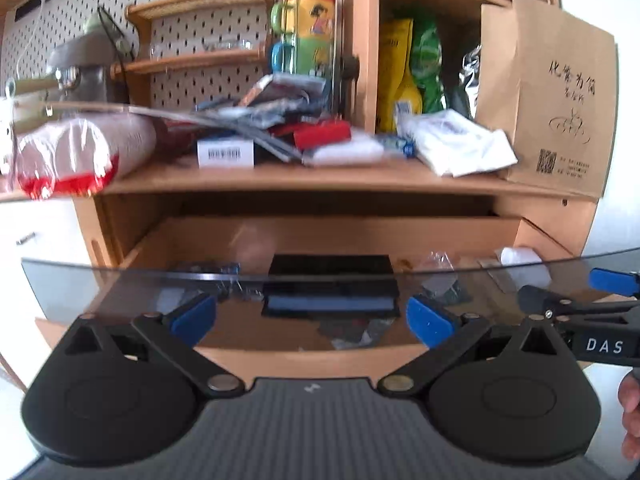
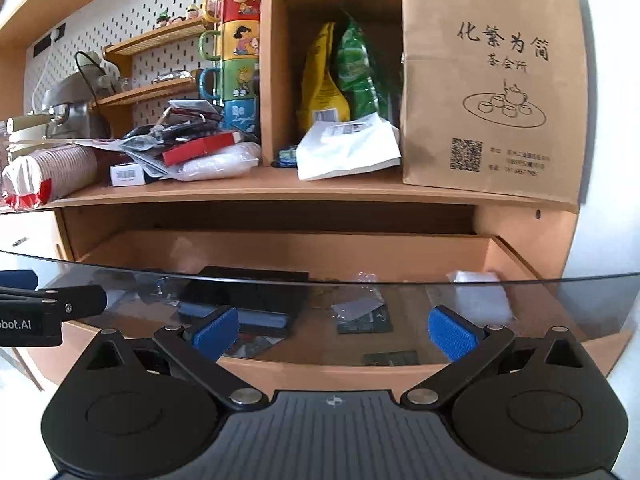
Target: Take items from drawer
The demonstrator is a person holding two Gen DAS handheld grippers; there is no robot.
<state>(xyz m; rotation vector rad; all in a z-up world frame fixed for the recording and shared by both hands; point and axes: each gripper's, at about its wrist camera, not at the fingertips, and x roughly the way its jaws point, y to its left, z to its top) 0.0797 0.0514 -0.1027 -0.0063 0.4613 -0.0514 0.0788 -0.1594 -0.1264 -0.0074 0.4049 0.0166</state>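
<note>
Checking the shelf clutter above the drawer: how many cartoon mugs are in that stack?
4, in one column against the wooden divider: red mug on top, yellow mug, green mug, blue mug at the bottom, partly hidden by clutter.

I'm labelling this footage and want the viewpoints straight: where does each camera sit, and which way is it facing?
Left wrist: on the left gripper, facing the open drawer and shelf; its blue fingers, the right gripper and a hand show.
Right wrist: on the right gripper, facing the same drawer; the left gripper shows at left.
Shared: drawer, black box, paper bag.
</note>
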